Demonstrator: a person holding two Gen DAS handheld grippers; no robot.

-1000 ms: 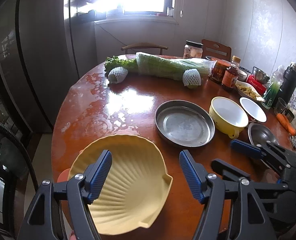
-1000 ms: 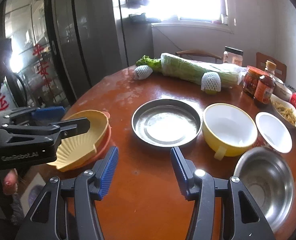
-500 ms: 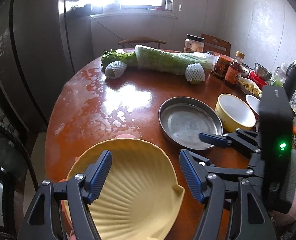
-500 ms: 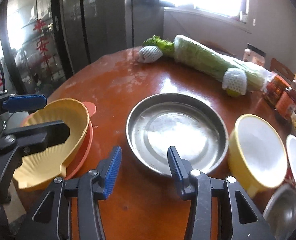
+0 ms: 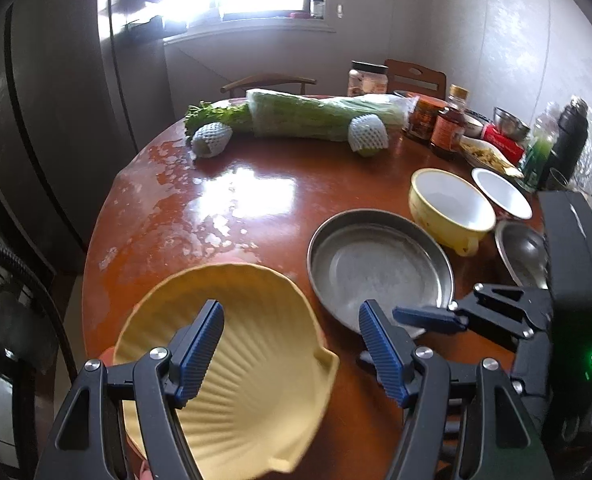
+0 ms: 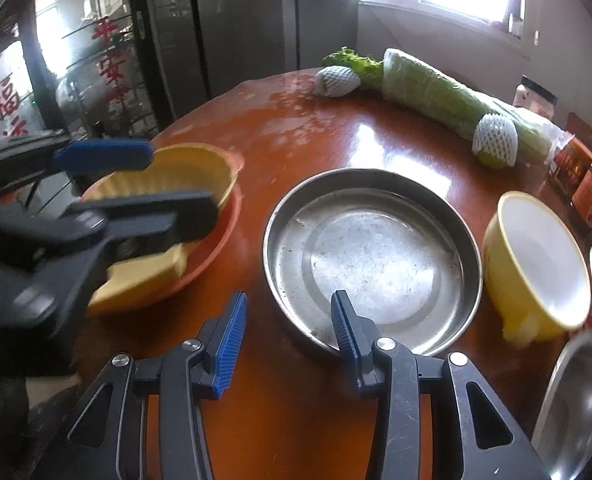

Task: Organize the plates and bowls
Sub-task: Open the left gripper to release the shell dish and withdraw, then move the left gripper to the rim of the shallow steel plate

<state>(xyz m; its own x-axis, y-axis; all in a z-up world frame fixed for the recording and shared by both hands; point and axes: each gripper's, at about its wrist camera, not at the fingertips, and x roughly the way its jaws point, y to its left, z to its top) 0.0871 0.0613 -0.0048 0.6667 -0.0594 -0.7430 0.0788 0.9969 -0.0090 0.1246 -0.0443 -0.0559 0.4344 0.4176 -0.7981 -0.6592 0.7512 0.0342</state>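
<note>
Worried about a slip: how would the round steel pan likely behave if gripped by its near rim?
The steel pan looks rigid, so probably no flexing. Its smooth, shiny metal may slide between the pads. Held by one rim edge, the wide shallow pan would likely droop away from the right hand-held gripper.

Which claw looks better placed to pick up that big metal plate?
The right claw, probably. Its jaws have just been closing, and they straddle the metal plate's near rim, though not yet gripping. The left claw hangs over the yellow shell dish.

Home kitchen: round dining table (image 5: 255,200), fridge (image 6: 235,20), cabbage (image 5: 320,116), condiment jars (image 5: 436,120).
</note>
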